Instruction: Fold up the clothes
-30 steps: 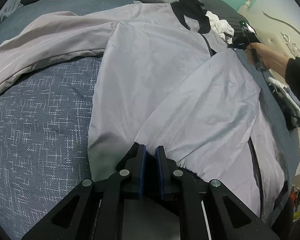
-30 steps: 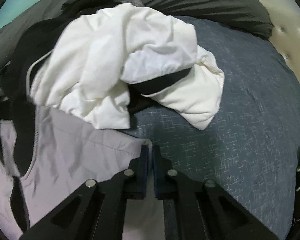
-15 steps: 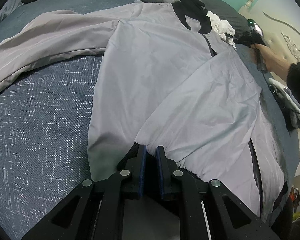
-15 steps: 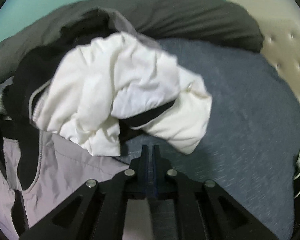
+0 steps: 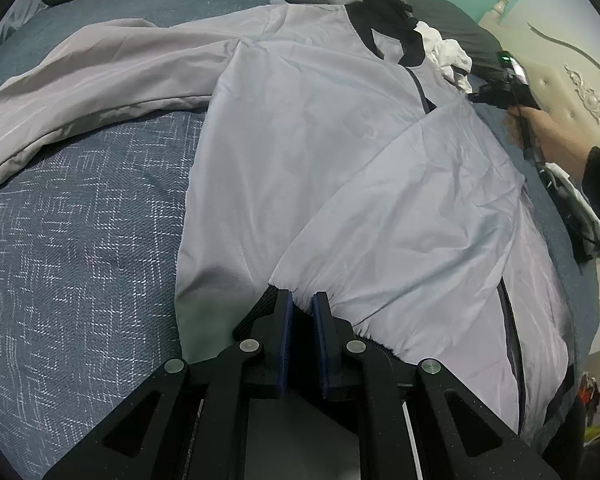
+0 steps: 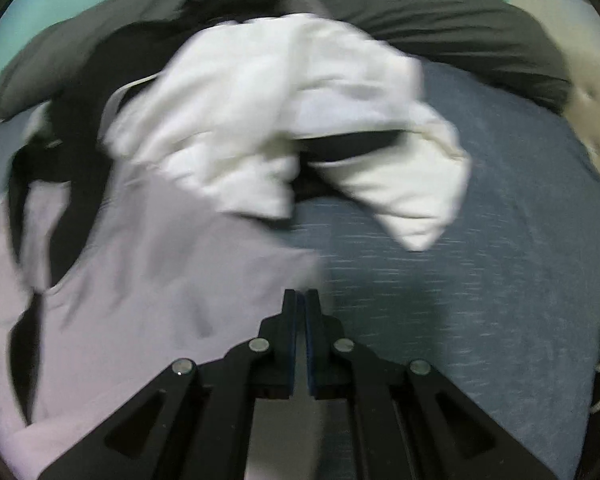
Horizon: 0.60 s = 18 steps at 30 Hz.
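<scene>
A light grey jacket [image 5: 308,152] with a black collar lies spread on the blue bedspread [image 5: 80,240]; one sleeve is folded across its front. At the near hem my left gripper [image 5: 300,304] is shut on the gathered cuff of that folded sleeve. My right gripper [image 5: 476,98], held in a hand, hovers at the jacket's far shoulder. In the blurred right wrist view the right gripper [image 6: 300,294] is shut, nothing showing between its pads, its tips at the edge of the jacket [image 6: 148,280].
A crumpled white garment [image 6: 284,120] lies over black cloth just past the jacket's collar. A dark pillow [image 6: 420,12] runs along the back. A cream headboard [image 5: 572,80] stands right. More black-and-white clothing [image 5: 580,216] lies at the bed's right edge.
The right gripper has shifted a little to the right beside the jacket's shoulder and rolled slightly, still shut. The left gripper and the cuff have not moved.
</scene>
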{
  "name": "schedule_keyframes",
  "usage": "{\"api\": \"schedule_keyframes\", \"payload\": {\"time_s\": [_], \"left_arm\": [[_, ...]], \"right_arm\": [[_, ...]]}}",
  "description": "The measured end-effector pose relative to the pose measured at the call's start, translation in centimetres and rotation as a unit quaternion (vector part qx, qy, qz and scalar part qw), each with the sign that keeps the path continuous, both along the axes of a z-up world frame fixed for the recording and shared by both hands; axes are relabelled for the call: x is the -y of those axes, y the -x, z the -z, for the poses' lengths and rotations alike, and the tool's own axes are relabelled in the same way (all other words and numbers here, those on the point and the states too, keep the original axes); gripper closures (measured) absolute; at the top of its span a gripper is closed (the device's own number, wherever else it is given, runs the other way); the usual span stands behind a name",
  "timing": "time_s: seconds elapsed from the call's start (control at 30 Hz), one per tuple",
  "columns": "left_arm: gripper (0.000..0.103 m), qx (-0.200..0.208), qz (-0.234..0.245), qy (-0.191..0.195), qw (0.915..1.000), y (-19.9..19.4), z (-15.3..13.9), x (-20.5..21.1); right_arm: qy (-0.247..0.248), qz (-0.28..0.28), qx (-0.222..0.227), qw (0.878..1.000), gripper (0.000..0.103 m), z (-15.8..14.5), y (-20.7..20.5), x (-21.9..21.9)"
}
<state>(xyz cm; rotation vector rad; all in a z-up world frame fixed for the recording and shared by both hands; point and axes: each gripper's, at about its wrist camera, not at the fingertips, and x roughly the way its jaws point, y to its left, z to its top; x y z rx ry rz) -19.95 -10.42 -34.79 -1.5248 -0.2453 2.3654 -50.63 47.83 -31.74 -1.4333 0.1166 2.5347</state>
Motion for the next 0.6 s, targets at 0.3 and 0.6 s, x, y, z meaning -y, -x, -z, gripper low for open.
{"api": "schedule_keyframes", "payload": {"time_s": [0.3, 0.6], "left_arm": [[0.092, 0.003, -0.004, 0.0, 1.0, 0.0, 0.0, -0.2], [0.092, 0.006, -0.006, 0.0, 1.0, -0.1, 0.1, -0.3]], "right_arm": [[0.044, -0.072, -0.029, 0.996, 0.1, -3.8, -6.8, 2.8], [0.08, -0.122, 0.016, 0.989, 0.1, -1.0, -15.9, 6.7]]}}
